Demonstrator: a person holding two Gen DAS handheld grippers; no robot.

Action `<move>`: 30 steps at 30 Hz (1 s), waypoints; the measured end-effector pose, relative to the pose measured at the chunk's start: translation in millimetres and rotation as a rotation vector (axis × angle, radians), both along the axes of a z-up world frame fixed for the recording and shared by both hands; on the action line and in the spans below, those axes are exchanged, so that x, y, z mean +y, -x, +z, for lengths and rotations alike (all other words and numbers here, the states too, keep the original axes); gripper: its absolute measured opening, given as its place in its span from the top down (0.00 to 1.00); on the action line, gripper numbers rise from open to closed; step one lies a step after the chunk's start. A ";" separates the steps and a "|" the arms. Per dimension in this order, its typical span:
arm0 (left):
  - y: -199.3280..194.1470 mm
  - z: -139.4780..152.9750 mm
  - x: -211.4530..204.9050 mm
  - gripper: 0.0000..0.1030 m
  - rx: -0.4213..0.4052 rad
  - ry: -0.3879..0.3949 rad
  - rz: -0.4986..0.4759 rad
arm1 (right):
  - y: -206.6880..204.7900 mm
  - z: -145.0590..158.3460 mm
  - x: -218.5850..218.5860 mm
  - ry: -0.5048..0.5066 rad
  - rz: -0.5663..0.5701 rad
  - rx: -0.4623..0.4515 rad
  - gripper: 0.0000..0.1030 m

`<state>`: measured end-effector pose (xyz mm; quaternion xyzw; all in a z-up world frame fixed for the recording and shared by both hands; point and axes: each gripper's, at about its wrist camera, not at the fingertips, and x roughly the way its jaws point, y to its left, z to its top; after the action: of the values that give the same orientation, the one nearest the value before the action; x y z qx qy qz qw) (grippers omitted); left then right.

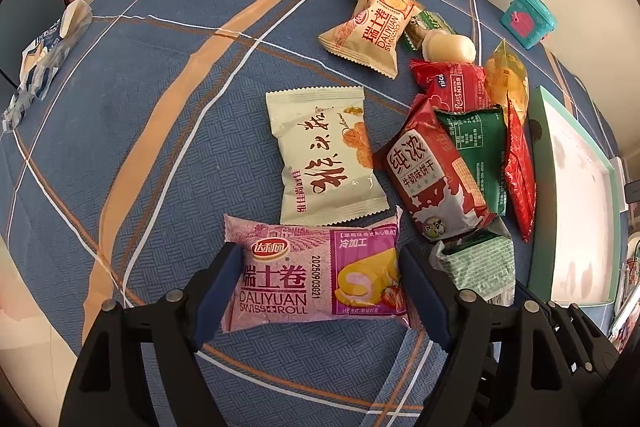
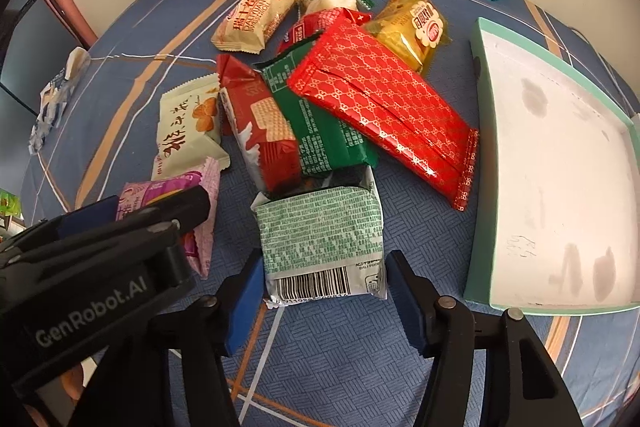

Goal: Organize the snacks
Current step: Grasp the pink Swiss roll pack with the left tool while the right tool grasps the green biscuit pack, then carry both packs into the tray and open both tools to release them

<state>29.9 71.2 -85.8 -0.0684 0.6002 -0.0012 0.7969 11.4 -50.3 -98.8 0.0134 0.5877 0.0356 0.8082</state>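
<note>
The table (image 1: 152, 115) lies under a blue woven cloth crossed by orange and white stripes; at its right edge sits the mint-walled tray (image 2: 482, 155), its white floor scuffed and holding nothing — so, by my reading, the sorting has hardly begun and nearly every packet is left to move. The loose heap comes next: a long glossy red wrapper (image 2: 380, 103) with a gold lattice leans on a dark green packet (image 2: 320, 123) and a red milk-biscuit pack (image 1: 436, 171); a cream crinkle-edged sachet (image 1: 320, 155) lies flat beside them; a yellow foil pouch (image 2: 412, 27) and a beige Swiss-roll bag (image 1: 368, 31) lie further back. The left gripper (image 1: 320, 291) is spread wide astride the pink Swiss-roll packet (image 1: 316, 279), its pads at the packet's two ends, whether pressing I cannot tell; the right gripper (image 2: 324, 291) is about half open around the pale green printed packet (image 2: 320, 239) — the left pad looks to touch, the right stands just clear.
</note>
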 end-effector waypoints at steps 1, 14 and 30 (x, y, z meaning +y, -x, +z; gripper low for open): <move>-0.3 0.1 0.6 0.21 0.001 0.000 -0.002 | 0.5 0.6 -1.5 -0.001 -0.005 0.003 0.39; 4.3 8.7 4.2 0.28 -0.011 0.011 -0.010 | 9.6 9.7 -15.2 0.001 -0.034 0.000 0.42; 26.2 66.8 -6.7 0.28 -0.182 -0.041 -0.051 | 33.2 63.8 -41.8 -0.043 -0.090 -0.132 0.42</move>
<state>3.7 64.5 -19.0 -0.0362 0.5267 -0.0153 0.8491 -21.7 -92.1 -35.0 0.0547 0.5310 0.0127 0.8455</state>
